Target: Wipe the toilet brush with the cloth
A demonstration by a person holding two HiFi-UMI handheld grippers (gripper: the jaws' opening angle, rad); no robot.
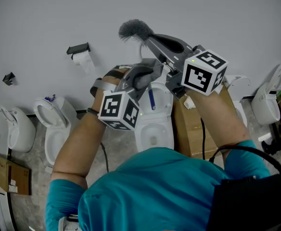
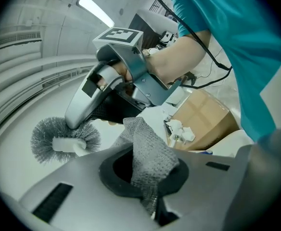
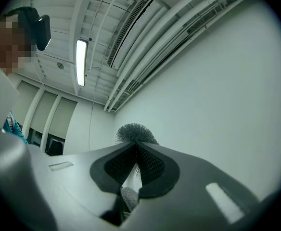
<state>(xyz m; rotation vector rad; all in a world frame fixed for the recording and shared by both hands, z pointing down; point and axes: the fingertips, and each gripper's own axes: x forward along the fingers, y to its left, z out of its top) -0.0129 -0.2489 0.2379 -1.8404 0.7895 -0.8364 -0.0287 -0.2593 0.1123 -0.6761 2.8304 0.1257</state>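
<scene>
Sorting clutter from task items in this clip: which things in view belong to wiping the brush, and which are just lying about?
In the job:
- toilet brush, clamped in the right gripper
- grey cloth, clamped in the left gripper

Just about:
- toilet below the grippers
- toilet at left
- toilet-paper roll on the wall
- cardboard box

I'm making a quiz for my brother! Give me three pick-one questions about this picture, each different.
1. Where is the toilet paper roll? A on the wall; B in a bucket; C on a shelf.
2. What colour is the cloth? A red; B grey; C yellow.
3. What is the right gripper doing? A open, empty; B holding the cloth; C shut on the brush.
Answers: 1 A: it hangs on a wall holder. 2 B: grey weave shows. 3 C: its jaws pinch the brush handle.
</scene>
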